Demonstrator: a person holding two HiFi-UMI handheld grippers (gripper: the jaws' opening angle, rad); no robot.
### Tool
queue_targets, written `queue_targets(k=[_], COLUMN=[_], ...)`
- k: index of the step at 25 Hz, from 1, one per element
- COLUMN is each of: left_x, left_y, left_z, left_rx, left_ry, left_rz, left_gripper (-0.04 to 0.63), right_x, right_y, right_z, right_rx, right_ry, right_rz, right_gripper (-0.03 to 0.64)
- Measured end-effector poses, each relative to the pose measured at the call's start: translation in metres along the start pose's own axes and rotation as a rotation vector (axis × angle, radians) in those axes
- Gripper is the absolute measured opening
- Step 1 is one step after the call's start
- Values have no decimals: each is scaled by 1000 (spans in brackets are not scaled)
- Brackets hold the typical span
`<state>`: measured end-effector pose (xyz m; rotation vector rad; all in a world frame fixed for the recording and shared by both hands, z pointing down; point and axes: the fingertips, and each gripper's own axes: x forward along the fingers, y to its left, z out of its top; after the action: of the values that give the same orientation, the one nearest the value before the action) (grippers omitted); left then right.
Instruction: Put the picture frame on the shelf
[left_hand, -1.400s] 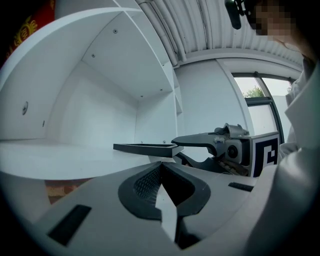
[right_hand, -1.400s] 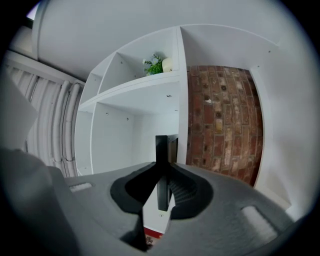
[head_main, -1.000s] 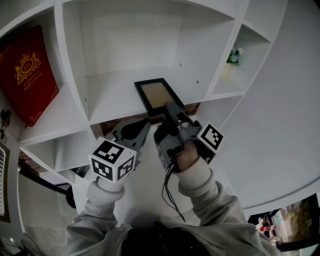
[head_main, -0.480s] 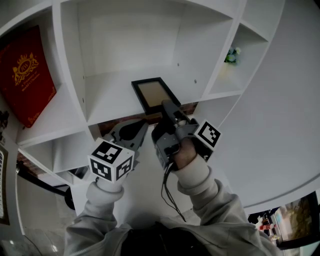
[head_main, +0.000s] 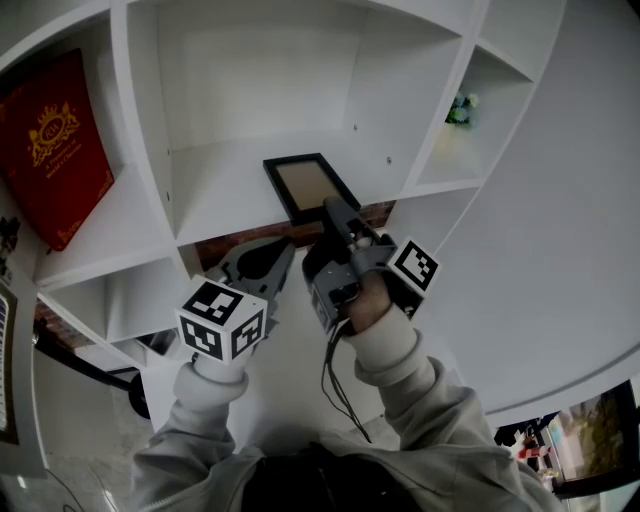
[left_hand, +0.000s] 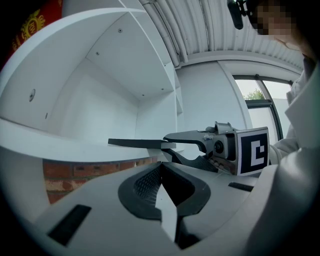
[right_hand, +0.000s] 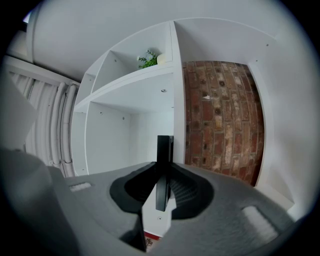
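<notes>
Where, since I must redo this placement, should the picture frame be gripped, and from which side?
Grip the picture frame by its thin near border, coming from the open front of the shelf. It is flat and held level, so only that edge faces out; the right gripper is shut on it there.

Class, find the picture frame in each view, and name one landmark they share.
Head view: picture frame level over the centre shelf, near edge in the right gripper.
Left gripper view: thin dark slab, middle, edge-on.
Right gripper view: upright edge between the fingers.
Shared landmark: brick wall.
</notes>
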<state>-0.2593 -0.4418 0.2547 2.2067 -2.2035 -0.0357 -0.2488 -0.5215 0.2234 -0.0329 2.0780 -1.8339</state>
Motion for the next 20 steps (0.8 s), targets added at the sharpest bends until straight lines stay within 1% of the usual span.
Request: queue_targets(k=[8, 11, 13, 14, 17, 18, 20], left_x=[-4, -5, -5, -6, -6, -7, -8], left_y=[-1, -3, -4, -4, -5, -5, -7], left_z=[0, 1, 2, 2, 1, 0, -2], left_rx=[-3, -4, -5, -6, -14, -21, -36], left_ry=[-2, -4, -7, -9, -12, -13, -14], left_rz=[4, 2, 3, 4, 6, 6, 7], left_gripper=[5, 5, 5, 5, 5, 5, 5], right_x=[-1, -1, -2, -2, -3, -4, -10], right_y=[2, 8, 12, 13, 15, 13, 7], right_z=[0, -1, -1, -1, -6, -6, -4], right_rx=[-18, -43, -50, -57, -72, -72, -70], right_ry=[-2, 6, 18, 28, 74, 81, 75], right_rz=[8, 29, 44, 53, 75, 73, 60], right_gripper=[86, 153, 178, 202, 313, 328, 334])
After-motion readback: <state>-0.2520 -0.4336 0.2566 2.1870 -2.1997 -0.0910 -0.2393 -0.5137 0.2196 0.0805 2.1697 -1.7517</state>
